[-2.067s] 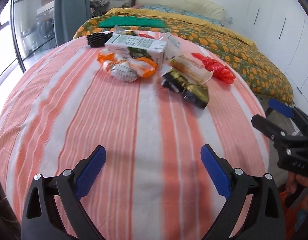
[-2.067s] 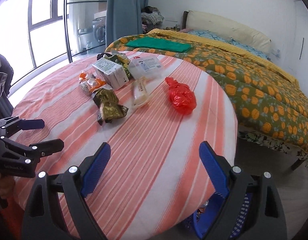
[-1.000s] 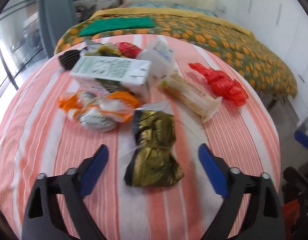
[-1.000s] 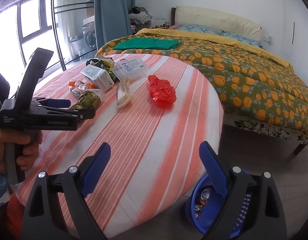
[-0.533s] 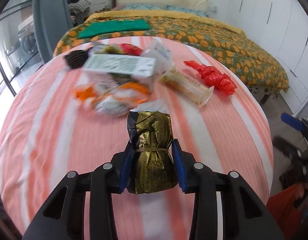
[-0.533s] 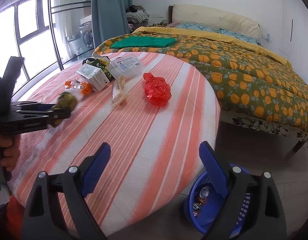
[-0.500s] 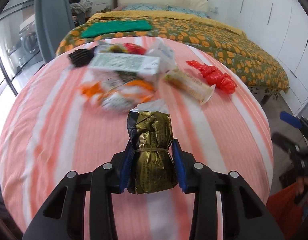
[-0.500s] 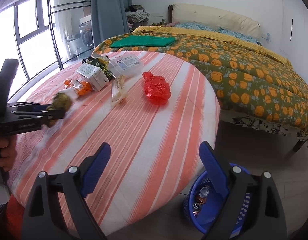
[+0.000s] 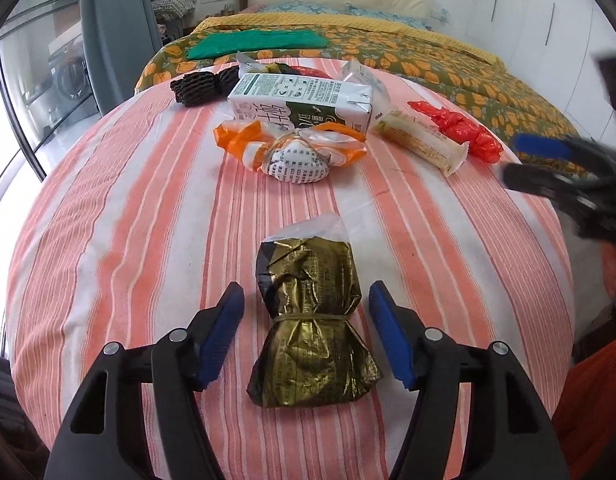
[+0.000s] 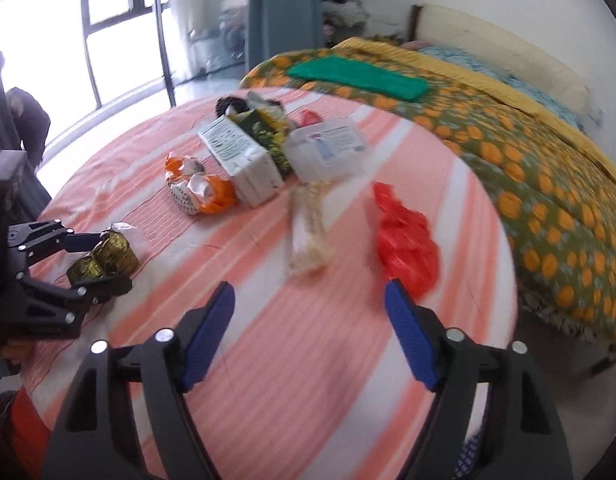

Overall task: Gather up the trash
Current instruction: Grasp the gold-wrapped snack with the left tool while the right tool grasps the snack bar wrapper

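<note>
A crumpled gold foil wrapper (image 9: pixel 312 320) lies on the striped round table (image 9: pixel 147 220), between the blue pads of my left gripper (image 9: pixel 305 334). The jaws are open and stand apart from the wrapper on both sides. The wrapper also shows in the right wrist view (image 10: pixel 105 260), with the left gripper (image 10: pixel 87 260) around it. My right gripper (image 10: pixel 310 336) is open and empty above the table's near edge, with a red plastic bag (image 10: pixel 406 248) and a pale snack wrapper (image 10: pixel 310 228) just beyond it.
Further back lie an orange-and-white bag (image 9: pixel 291 152), a milk carton (image 9: pixel 303 100), a black mesh roll (image 9: pixel 199 86) and a clear plastic box (image 10: pixel 328 152). A bed with an orange-patterned cover (image 10: pixel 528 140) stands behind the table. The right gripper shows at the right edge (image 9: pixel 568 176).
My left gripper was shut on the gold wrapper half a second ago; now its jaws are open and the wrapper lies on the table. My right gripper has swung in over the table toward the red bag.
</note>
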